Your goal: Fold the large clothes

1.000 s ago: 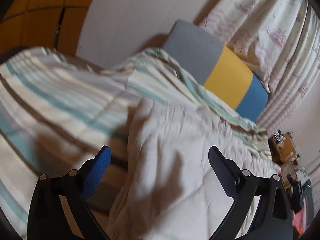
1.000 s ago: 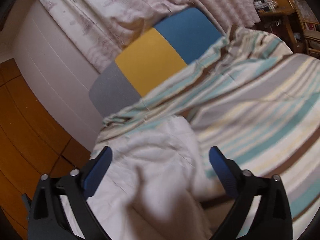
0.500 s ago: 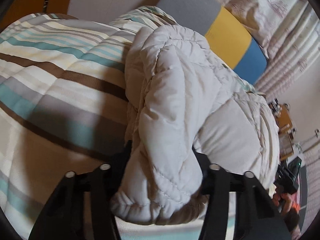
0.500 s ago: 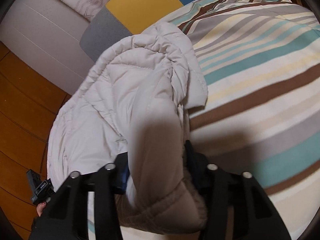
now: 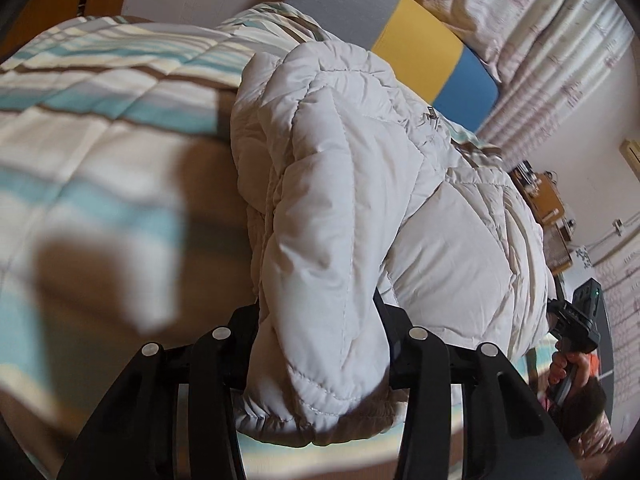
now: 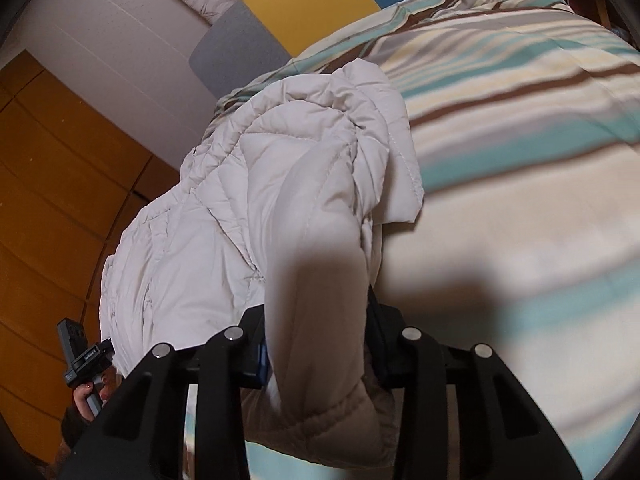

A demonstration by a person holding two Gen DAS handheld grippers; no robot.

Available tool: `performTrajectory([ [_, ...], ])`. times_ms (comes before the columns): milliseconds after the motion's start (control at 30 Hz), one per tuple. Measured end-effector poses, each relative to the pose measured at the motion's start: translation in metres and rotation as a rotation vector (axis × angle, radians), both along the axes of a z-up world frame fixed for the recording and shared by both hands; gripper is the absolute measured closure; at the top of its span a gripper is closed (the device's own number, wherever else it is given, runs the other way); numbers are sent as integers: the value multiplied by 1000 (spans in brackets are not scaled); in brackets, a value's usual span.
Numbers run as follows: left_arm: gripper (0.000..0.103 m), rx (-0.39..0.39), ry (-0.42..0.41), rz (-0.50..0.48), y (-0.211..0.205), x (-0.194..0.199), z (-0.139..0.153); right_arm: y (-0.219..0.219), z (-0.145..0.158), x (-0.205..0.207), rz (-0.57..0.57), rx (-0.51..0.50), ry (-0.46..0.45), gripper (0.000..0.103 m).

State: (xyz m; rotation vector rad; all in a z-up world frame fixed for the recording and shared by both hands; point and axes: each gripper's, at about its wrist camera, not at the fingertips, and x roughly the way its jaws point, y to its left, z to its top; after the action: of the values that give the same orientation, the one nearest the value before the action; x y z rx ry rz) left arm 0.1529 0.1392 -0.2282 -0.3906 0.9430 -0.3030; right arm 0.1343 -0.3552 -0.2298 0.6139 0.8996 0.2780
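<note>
A white quilted puffer jacket point(image 5: 400, 184) lies across the striped bedspread point(image 5: 100, 128). My left gripper point(image 5: 320, 336) is shut on one sleeve cuff of the jacket, and the cuff bulges out between the jaws. In the right wrist view the jacket point(image 6: 224, 220) stretches leftward. My right gripper point(image 6: 316, 340) is shut on the other sleeve cuff. Each gripper shows small in the other's view, the right one in the left wrist view point(image 5: 576, 320) and the left one in the right wrist view point(image 6: 80, 364). The fingertips are hidden by fabric.
A grey, yellow and blue headboard cushion point(image 5: 404, 40) stands at the far side of the bed against patterned curtains point(image 5: 540, 32). A wooden wardrobe point(image 6: 52, 208) is on one side. A cluttered wooden desk point(image 5: 544, 200) stands past the bed.
One second ago both grippers were open above the jacket. They have closed on the sleeve cuffs, and since half a second ago have drawn the sleeves slightly back.
</note>
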Motion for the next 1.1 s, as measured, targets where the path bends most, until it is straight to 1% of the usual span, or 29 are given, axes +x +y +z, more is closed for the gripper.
performTrajectory([
  [167, 59, -1, -5, -22, -4, -51, 0, -8, 2, -52, 6, 15, 6, 67],
  [233, 59, 4, -8, -30, -6, -64, 0, -11, 1, -69, 3, 21, 9, 67],
  [300, 56, 17, -11, -39, -8, -76, 0, -15, 1, -80, 4, 17, 12, 66],
  [333, 51, 25, -12, -39, -9, -78, 0, -17, 4, -73, 5, 12, 15, 61],
  [367, 42, 44, -16, -37, -9, -81, 1, -18, 5, -76, 2, -11, 18, 49],
  [400, 38, 58, -22, -35, -9, -81, 4, -17, 7, -77, -10, -44, 15, 45],
  [433, 34, 73, -34, -32, -8, -82, 8, -18, 12, -73, -21, -67, 0, 42],
  [500, 31, 108, -86, -19, -4, -82, 23, -22, 21, -73, -49, -90, -37, 40],
  [567, 24, 114, -119, -9, -2, -77, 35, -27, 32, -65, -71, -104, -68, 33],
  [633, 24, 89, -136, -9, -2, -63, 43, -27, 36, -49, -54, -112, -81, 30],
  [700, 24, 63, -137, -22, -6, -50, 45, -21, 37, -29, -41, -123, -79, 30],
  [733, 24, 57, -131, -22, -10, -39, 45, -17, 35, -28, -27, -119, -75, 31],
  [767, 24, 55, -119, -23, -14, -34, 43, -12, 31, -23, -12, -117, -59, 34],
  [800, 24, 32, -99, -46, -19, -25, 40, -4, 26, -11, -6, -127, -28, 41],
  [833, 32, 17, -88, -63, -25, -23, 38, 2, 23, -8, 1, -131, -13, 58],
  [867, 56, 31, -73, -75, -31, -19, 37, 6, 24, -2, 20, -130, -5, 69],
  [900, 67, 57, -68, -80, -36, -18, 38, 11, 25, -2, 33, -137, -12, 74],
  [967, 77, 71, -100, -91, -42, -20, 48, 20, 41, -16, 62, -182, -48, 81],
  [1100, 82, 106, -221, -84, -44, -25, 85, 21, 85, -18, 74, -231, -146, 85],
])
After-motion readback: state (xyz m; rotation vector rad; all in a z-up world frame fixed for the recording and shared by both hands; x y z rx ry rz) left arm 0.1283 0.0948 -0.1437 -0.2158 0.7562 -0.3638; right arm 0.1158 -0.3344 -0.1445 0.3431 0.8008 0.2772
